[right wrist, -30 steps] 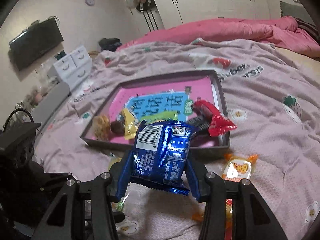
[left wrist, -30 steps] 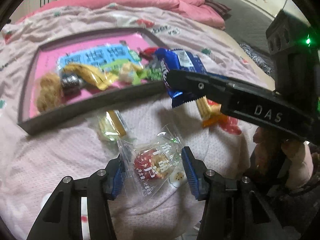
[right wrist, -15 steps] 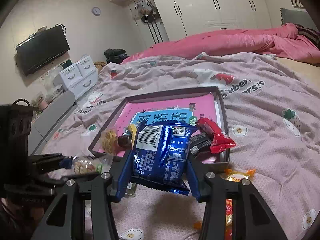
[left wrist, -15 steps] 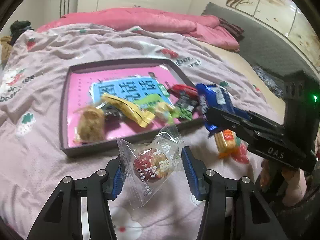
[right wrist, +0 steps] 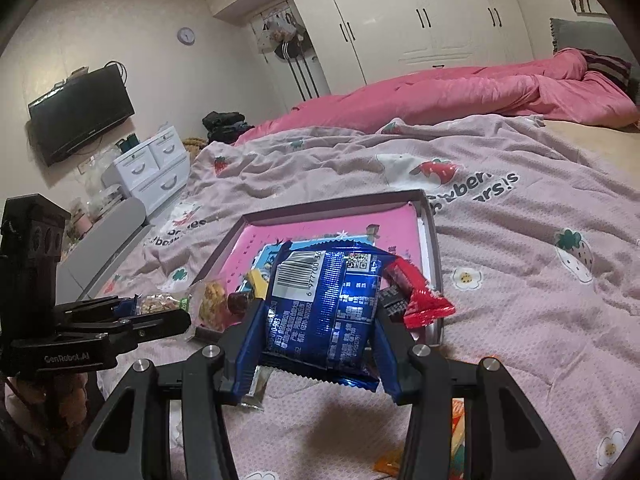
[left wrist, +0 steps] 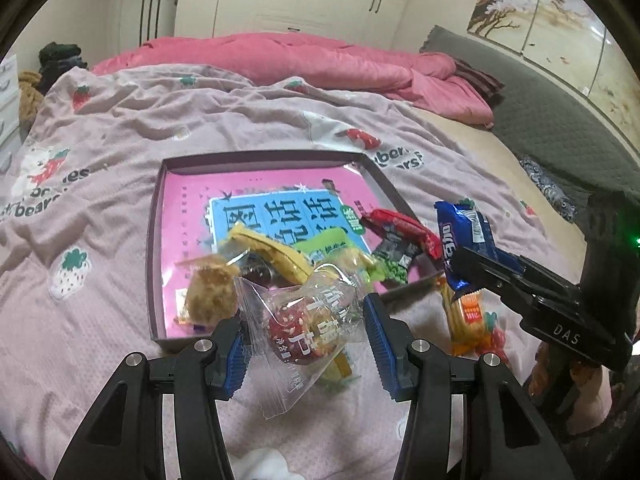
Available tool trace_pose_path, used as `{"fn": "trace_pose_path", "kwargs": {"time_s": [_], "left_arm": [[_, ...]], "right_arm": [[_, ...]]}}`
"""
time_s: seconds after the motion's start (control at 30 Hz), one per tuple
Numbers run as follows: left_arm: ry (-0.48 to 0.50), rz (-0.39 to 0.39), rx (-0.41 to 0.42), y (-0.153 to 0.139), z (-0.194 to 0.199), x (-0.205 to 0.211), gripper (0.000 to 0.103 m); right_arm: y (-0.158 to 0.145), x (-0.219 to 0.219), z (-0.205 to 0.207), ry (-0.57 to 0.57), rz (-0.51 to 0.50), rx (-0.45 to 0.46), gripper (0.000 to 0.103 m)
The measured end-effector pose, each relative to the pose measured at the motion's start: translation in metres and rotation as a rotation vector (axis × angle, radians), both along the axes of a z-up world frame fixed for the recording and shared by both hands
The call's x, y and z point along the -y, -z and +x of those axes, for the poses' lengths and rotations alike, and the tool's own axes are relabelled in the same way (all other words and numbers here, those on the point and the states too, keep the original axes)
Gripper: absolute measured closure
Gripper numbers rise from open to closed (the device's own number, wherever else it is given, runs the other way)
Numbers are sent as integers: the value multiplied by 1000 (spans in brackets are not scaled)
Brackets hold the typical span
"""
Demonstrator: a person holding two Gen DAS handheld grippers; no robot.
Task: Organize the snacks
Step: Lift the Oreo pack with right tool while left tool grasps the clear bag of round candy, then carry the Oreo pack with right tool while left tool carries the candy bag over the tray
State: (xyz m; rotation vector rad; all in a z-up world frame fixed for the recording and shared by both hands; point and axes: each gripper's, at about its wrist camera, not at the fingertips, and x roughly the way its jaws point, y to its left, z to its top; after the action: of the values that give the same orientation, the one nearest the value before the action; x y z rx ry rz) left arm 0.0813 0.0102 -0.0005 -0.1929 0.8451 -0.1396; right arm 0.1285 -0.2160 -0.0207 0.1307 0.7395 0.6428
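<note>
My left gripper [left wrist: 306, 338] is shut on a clear packet with a red candy [left wrist: 304, 326], held above the bed just in front of the tray's near wall [left wrist: 176, 340]. My right gripper [right wrist: 316, 344] is shut on a blue foil snack packet [right wrist: 324, 308], held above the bed at the tray's near right side. The tray [right wrist: 434, 240] has a pink and blue printed floor and holds several snacks: a brown puff [left wrist: 210, 298], a yellow wrapper [left wrist: 272, 252], green packets [left wrist: 390, 270] and a red wrapper [left wrist: 404, 226]. The left gripper shows in the right wrist view [right wrist: 176, 320], the right in the left wrist view [left wrist: 460, 264].
Orange snack packets [left wrist: 468, 316] lie on the pink bedsheet right of the tray, and a yellow-green one [left wrist: 340, 364] lies under my left gripper. A pink duvet [left wrist: 300, 60] is bunched at the far end. White drawers [right wrist: 152, 168] and a TV [right wrist: 80, 112] stand at left.
Both grippers have lifted with their packets. The left gripper rose from the sheet with the red candy packet and now looks over the tray; the blue packet stays gripped.
</note>
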Motion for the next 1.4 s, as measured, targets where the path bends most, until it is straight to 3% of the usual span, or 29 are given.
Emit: {"fn": "trace_pose_path", "kwargs": {"time_s": [0.6, 1.4], "left_arm": [[-42, 32, 36, 0, 27, -5, 49], [-21, 60, -36, 41, 52, 3, 49]], "right_arm": [[-9, -3, 13, 24, -5, 58, 53], [-2, -14, 40, 31, -29, 53, 53]]}}
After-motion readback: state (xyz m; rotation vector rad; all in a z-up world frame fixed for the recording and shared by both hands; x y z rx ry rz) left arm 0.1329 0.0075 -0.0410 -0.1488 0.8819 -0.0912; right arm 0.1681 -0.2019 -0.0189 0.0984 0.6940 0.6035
